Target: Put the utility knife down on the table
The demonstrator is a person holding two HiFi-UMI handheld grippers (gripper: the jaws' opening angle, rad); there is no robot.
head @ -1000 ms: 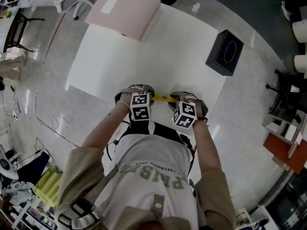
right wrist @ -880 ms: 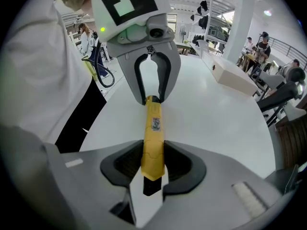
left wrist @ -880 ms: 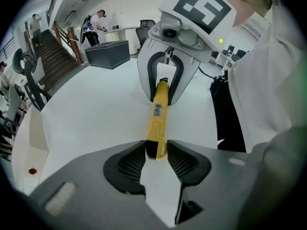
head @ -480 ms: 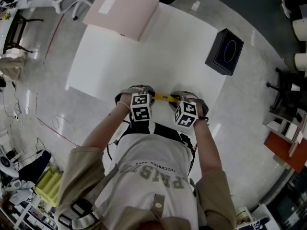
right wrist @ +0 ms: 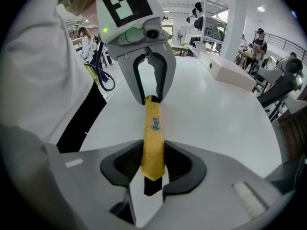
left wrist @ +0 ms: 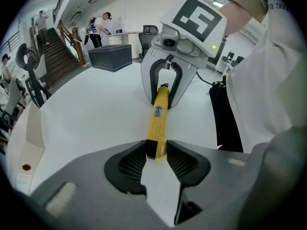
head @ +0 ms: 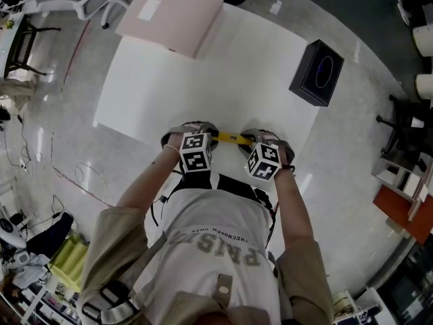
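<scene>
The utility knife [head: 231, 139] stretches lengthwise between both tools above the table [head: 176, 80], the left tool [left wrist: 156, 150] closing its jaws on one end, the right tool [right wrist: 152, 164] clamped on the other.

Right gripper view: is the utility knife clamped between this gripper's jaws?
Yes, the yellow utility knife runs between the jaws of the right gripper, with both black pads pressed against its sides.
</scene>
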